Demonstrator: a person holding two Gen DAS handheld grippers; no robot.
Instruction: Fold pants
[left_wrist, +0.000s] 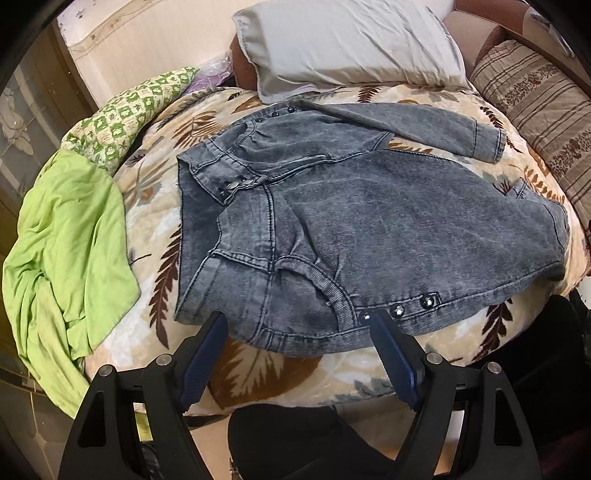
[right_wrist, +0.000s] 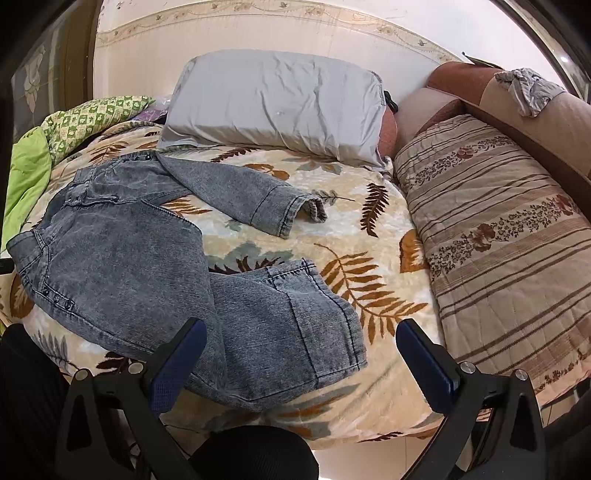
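Observation:
Grey-blue washed denim pants (left_wrist: 369, 229) lie spread on a leaf-patterned blanket (left_wrist: 258, 369), waistband to the left, legs to the right. My left gripper (left_wrist: 295, 325) is open and empty, its jaws standing over the near waist corner by the studs. In the right wrist view the pants (right_wrist: 122, 258) lie left of centre, one leg angled toward the pillow, the other toward me. My right gripper (right_wrist: 301, 332) is open and empty, hovering over the hem of the near leg (right_wrist: 295, 332).
A grey pillow (right_wrist: 277, 103) lies at the head of the bed. A striped floral cushion (right_wrist: 498, 240) lines the right side. A lime green cloth (left_wrist: 62, 266) and a green checked quilt (left_wrist: 129, 107) lie at the left. A dark clothed knee (left_wrist: 295, 443) is below the bed edge.

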